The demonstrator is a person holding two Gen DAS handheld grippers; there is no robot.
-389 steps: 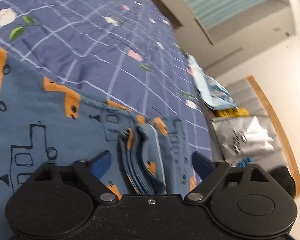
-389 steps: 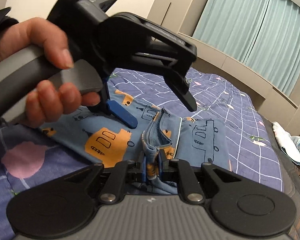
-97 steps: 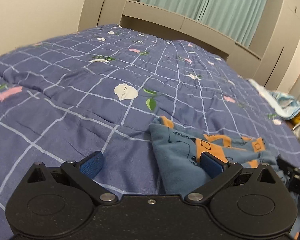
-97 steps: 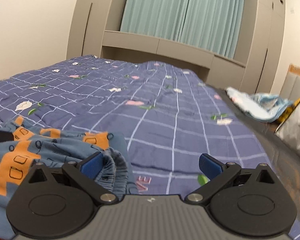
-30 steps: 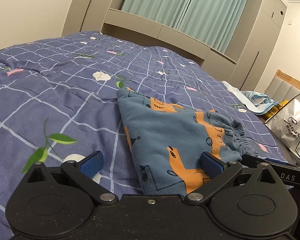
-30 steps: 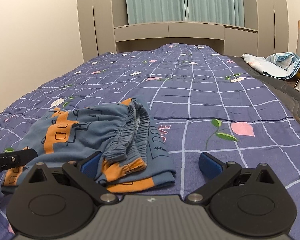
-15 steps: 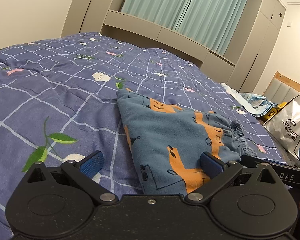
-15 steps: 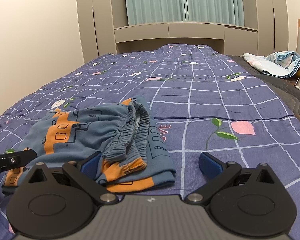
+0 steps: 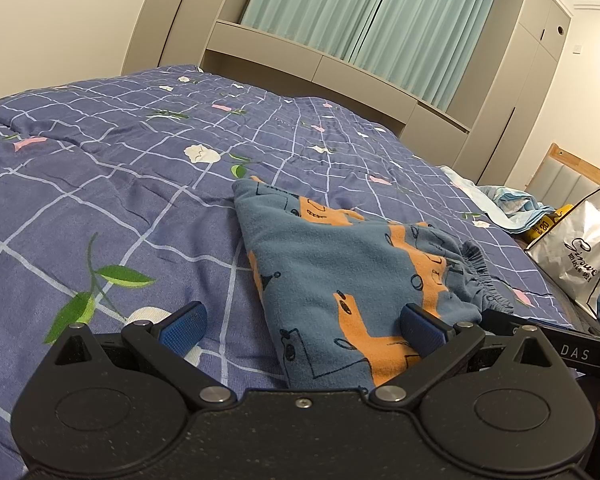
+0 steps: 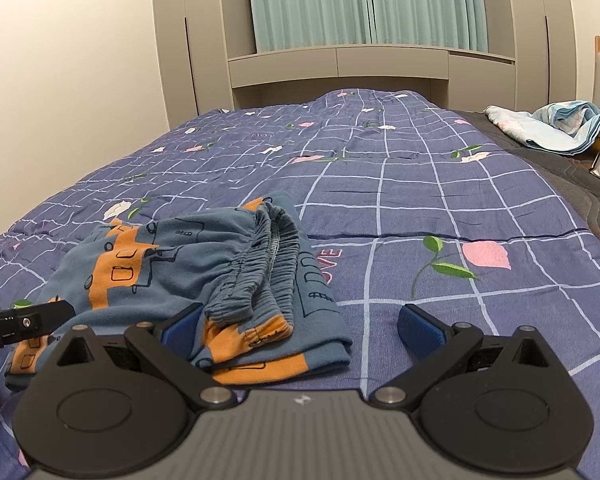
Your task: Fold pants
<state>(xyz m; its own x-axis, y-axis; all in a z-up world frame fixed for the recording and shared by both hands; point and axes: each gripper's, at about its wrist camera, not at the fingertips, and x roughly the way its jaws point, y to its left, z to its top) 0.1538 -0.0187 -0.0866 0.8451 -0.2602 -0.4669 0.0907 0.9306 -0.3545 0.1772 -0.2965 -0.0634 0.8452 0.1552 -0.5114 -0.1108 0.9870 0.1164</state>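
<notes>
Bed quilt (image 10: pixel 420 184) carries the folded pants (image 9: pixel 340 276): soft, light, floppy; best pinched at the elastic waistband (image 10: pixel 268 256). Left tool (image 9: pixel 302 326) and right tool (image 10: pixel 300 326) both gape empty.

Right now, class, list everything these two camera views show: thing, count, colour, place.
Pants: one, blue with orange print, folded on the bed.
Bedcover: one, purple with white grid and flowers, under the pants.
Curtains: teal, behind the far end of the bed.
Cabinets: beige, around the curtains.
Crumpled cloth: one, pale blue, at the bed's right edge.
Plastic bag: one, silver-white, right of the bed.
Left gripper: one, black with blue pads, jaws open, over the pants' near end.
Right gripper: one, black with blue pads, jaws open, by the waistband.
</notes>
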